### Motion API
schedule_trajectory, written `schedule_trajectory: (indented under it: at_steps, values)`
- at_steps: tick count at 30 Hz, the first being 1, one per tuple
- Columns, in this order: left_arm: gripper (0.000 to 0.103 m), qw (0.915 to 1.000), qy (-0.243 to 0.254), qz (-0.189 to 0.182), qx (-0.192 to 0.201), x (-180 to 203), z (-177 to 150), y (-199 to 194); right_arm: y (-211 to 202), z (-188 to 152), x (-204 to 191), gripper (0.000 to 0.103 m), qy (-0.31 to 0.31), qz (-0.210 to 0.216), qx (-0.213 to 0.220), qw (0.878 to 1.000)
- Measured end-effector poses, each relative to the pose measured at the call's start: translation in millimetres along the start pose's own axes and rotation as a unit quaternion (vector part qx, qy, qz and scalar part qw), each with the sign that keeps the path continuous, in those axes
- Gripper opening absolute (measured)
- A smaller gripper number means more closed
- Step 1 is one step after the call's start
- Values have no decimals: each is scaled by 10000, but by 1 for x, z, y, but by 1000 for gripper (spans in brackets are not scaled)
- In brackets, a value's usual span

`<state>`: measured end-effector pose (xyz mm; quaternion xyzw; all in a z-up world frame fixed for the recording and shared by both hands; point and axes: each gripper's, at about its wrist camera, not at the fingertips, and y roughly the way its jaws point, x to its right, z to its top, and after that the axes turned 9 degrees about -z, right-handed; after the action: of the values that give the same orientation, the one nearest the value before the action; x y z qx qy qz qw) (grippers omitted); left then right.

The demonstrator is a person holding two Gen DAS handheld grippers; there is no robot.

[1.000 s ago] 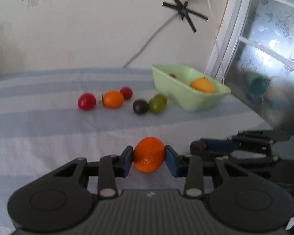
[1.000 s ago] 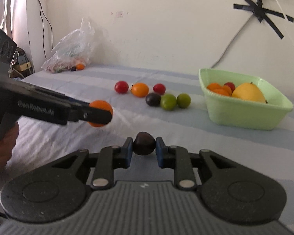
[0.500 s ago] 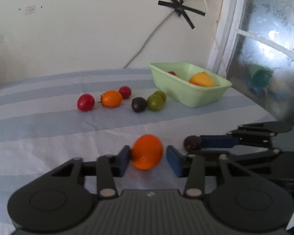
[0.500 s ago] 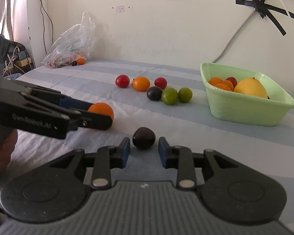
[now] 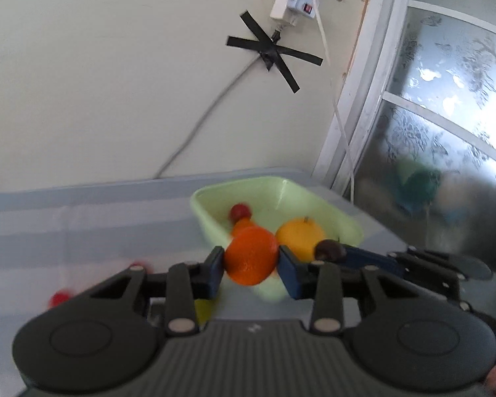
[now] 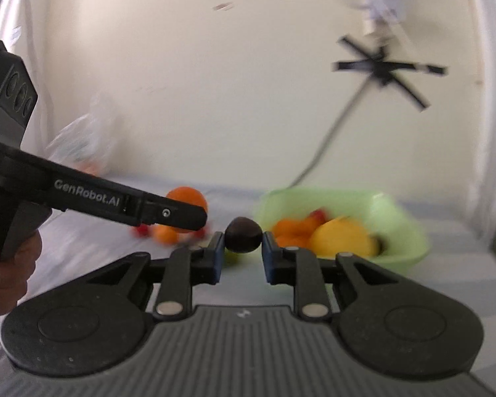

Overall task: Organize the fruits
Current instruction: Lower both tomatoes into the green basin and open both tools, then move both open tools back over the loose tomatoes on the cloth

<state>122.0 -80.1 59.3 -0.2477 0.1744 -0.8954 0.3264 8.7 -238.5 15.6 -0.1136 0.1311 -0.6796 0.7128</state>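
Left wrist view shows my left gripper [image 5: 251, 263] closed on the orange [image 5: 250, 255], pinched at its widest so the blue fingers [image 5: 214, 271] hold it by both sides, raised in front of the green tub [image 5: 320, 198]. I judge it is held there because the tub is where the fruit goes; a yellow fruit [image 5: 299, 238] and a small red one [image 5: 240, 211] already lie inside. My right gripper [image 6: 239, 248] is likewise closed on the dark plum [image 6: 243, 235], carried toward the same tub. Both views are smeared by motion, so I cannot tell how high either fruit is above the rim. Loose fruit on the striped cloth [image 5: 82, 231] is mostly hidden behind the gripper bodies; only red blurs and an orange smudge show.
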Motion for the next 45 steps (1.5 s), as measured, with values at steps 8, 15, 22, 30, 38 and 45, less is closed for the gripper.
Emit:
schedule_trajectory:
  at_steps: [8, 15, 22, 30, 38, 45]
  values:
    - [35, 9989, -295, 118, -330, -3, 26, 82, 36, -1, 73, 27, 645, -773, -281, 9945]
    - [46, 9987, -195, 219, -413, -2, 25, 102, 43, -8, 81, 37, 881, -785, -315, 9925]
    - [47, 9988, -479, 34, -77, -10, 26, 73, 33, -9, 80, 46, 933, -766, -6, 9927]
    - [47, 9981, -495, 164, 340, -13, -3, -10, -2, -9, 67, 46, 1122, -213, 429, 9925]
    - [47, 9900, -570, 1283, 120, -47, -73, -71, -11, -20, 16, 46, 848, 698, -126, 9939]
    - [47, 9820, -881, 1660, 174, -76, -94, -93, 1, -21, -44, 46, 106, 1022, -557, 9931]
